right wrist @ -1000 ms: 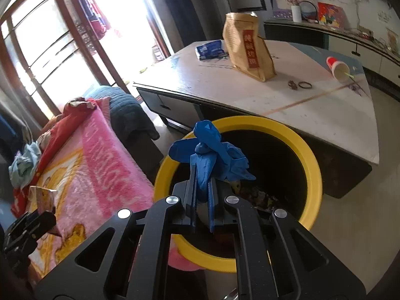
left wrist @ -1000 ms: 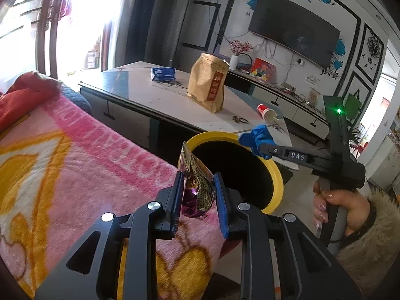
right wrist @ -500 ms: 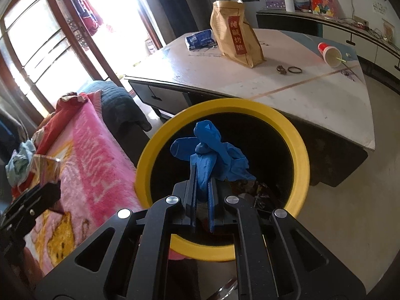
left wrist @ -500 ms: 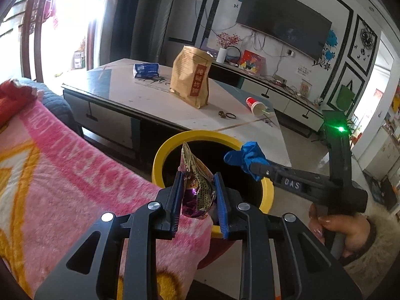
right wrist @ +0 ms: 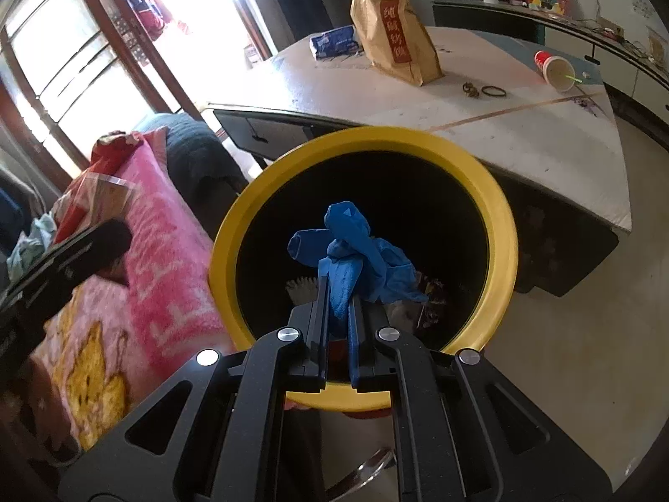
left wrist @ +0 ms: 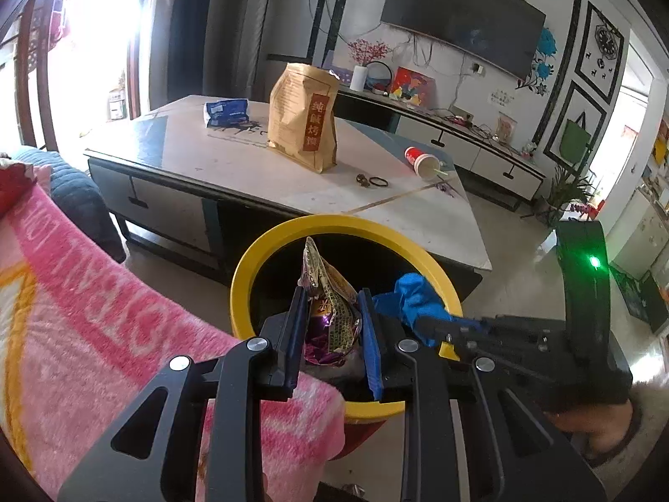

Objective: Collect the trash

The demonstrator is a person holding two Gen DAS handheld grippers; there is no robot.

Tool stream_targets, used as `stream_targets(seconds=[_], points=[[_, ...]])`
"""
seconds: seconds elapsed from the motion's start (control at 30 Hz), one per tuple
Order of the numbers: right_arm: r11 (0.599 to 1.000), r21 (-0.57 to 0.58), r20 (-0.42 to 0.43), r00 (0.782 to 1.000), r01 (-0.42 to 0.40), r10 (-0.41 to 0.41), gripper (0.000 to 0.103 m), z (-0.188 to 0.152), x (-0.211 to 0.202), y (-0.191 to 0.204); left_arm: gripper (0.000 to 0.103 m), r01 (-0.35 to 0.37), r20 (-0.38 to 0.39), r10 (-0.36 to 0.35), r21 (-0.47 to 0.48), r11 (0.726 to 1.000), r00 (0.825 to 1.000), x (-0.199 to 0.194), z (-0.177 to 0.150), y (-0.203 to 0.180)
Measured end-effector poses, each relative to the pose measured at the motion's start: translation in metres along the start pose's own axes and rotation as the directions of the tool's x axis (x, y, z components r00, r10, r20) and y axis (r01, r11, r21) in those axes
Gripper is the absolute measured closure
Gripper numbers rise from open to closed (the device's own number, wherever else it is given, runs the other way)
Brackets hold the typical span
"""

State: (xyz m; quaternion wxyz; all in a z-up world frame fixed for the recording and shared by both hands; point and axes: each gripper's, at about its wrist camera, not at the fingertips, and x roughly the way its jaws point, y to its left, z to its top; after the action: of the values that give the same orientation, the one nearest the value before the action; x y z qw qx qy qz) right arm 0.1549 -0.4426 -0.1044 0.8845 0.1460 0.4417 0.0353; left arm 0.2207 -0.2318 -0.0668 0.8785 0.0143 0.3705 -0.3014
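Yellow rim of the bin point(left wrist: 251, 251) sits right under both my tools, so I judge this the drop step: two pieces carried, neither let go yet. On the left, the left gripper point(left wrist: 330, 313) has its jaws partly closed on a crumpled wrapper point(left wrist: 330, 293), over the near edge of the opening. On the right, the right gripper point(right wrist: 338, 305) is pinched almost shut on a blue glove point(right wrist: 355, 251) (well inside the rim). Next I should open both and let them fall, wrapper nudged farther in first.

Yellow-rimmed bin point(right wrist: 497, 209) — blue glove point(right wrist: 355, 251)
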Motion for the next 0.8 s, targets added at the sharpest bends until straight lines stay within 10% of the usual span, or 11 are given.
stream_targets(seconds=[0.17,0.6,0.8], points=[[1.0,0.002,-0.013,1.0,0.006,-0.006,0.088,-0.004,0.003,-0.002,0.077,0.028,-0.019,-0.028,0.0,1.0,0.999,0.015,0.008,-0.001],[0.991,0.072,0.124,0.985,0.109,-0.118,0.019,-0.013,-0.052,-0.003,0.022,0.034,-0.002,-0.034,-0.027,0.999,0.999,0.004,0.007,0.008],[0.989,0.081,0.216,0.966,0.127,-0.142,0.011,-0.011,-0.083,0.015,0.011,-0.003,0.029,0.004,-0.046,0.999,1.0,-0.027,-0.006,0.024]])
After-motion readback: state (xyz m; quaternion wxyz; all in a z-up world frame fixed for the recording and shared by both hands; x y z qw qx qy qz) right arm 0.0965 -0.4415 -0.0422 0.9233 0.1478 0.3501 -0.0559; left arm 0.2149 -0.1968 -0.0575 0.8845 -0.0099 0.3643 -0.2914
